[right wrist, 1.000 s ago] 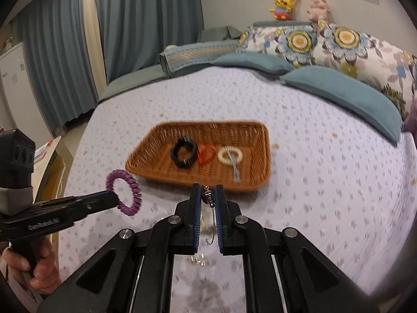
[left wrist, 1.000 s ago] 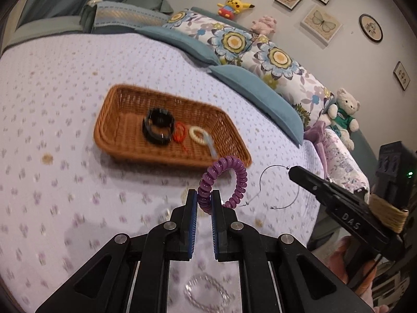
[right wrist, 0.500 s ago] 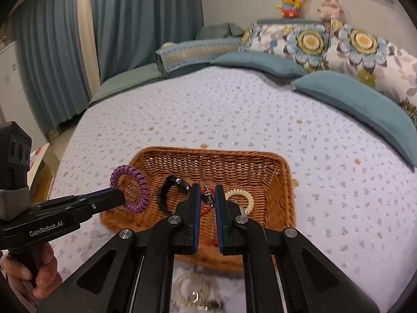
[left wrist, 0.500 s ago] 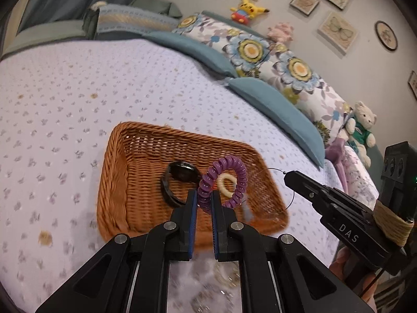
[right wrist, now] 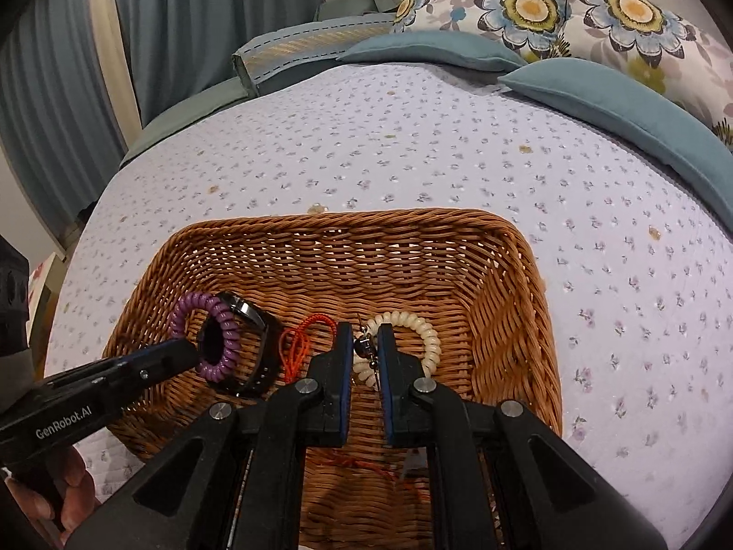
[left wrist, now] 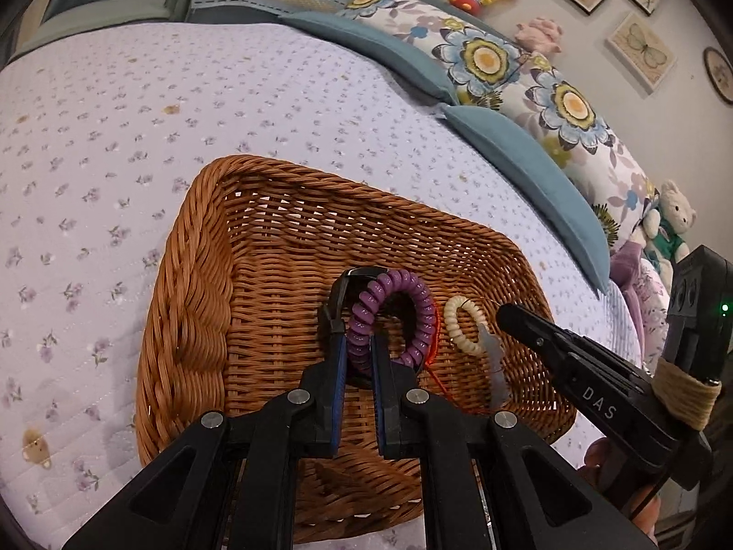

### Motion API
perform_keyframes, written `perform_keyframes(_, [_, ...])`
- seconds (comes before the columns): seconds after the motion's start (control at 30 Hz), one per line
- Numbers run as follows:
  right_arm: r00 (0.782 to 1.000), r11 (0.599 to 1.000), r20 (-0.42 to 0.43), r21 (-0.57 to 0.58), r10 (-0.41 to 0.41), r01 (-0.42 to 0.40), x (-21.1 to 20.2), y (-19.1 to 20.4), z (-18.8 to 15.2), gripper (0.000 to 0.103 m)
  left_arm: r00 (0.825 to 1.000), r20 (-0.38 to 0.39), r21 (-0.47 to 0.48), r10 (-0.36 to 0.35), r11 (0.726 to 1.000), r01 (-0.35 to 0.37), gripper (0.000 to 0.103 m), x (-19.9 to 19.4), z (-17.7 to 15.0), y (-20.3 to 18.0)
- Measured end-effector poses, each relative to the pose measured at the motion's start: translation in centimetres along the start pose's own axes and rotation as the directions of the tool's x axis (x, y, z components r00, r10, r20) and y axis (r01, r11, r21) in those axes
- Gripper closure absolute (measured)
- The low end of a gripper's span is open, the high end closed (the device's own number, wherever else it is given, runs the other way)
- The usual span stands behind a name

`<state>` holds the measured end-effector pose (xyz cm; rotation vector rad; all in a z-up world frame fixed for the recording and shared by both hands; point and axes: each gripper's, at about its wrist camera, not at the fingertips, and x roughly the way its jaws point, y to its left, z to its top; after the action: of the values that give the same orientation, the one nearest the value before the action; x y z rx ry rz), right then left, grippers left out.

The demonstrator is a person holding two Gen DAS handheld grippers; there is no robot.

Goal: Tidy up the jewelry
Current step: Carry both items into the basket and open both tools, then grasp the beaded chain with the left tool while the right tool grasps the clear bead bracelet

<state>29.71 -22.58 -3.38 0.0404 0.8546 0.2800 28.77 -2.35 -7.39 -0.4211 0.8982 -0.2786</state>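
Left wrist view: left tool (left wrist: 356, 354) pinches purple coil bracelet (left wrist: 393, 316), ring upright over woven wicker basket (left wrist: 192, 321) on bed (left wrist: 114, 137).
Right wrist view: right tool (right wrist: 365, 352) clamps small metal pendant (right wrist: 363, 346), wire hanging down — cream coil bracelet (right wrist: 423, 327), orange cord (right wrist: 300, 343), black watch (right wrist: 259, 348) lie in basket.

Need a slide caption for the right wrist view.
Right hand-held gripper holds a small pendant over the wicker basket.

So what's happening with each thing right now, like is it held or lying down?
purple coil bracelet: held by left gripper, above basket
thin necklace: pinched in right gripper
black watch: lying in wicker basket
red cord: lying in basket
cream coil bracelet: lying in basket
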Motion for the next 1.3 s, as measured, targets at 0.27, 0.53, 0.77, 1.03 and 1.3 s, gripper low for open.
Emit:
perform_keyframes(0.27, [0.999,0.997,-0.028,0.074,0.032,-0.030,-1.1,-1.2,-0.8,0.069,0.999,0.008,-0.031,-0.038,0.999,0.039,0.077,-2.1,-0.7,0.4])
perform_keyframes(0.53, [0.999,0.997,0.008,0.064,0.038,-0.038,-5.3,-1.4,-1.6,0.069,0.997,0.043,-0.054,-0.062,0.996,0.064,0.071,-6.6,-2.2,0.7])
perform_keyframes(0.77, [0.997,0.999,0.063,-0.004,0.039,-0.039,-10.7,0.2,-3.3,0.069,0.989,0.062,-0.080,-0.134,0.987,0.139,0.070,-11.1,-4.4,0.0])
perform_keyframes(1.03, [0.996,0.997,0.032,-0.021,0.080,-0.079,-13.7,0.9,-8.3,0.069,0.992,0.036,-0.013,-0.121,0.993,0.121,0.070,-14.2,-8.4,-2.0])
perform_keyframes(1.3, [0.984,0.987,-0.078,-0.001,0.163,-0.164,-14.4,2.3,-15.8,0.069,0.993,-0.039,-0.022,-0.112,0.994,0.112,0.070,-13.6,-13.5,-1.9])
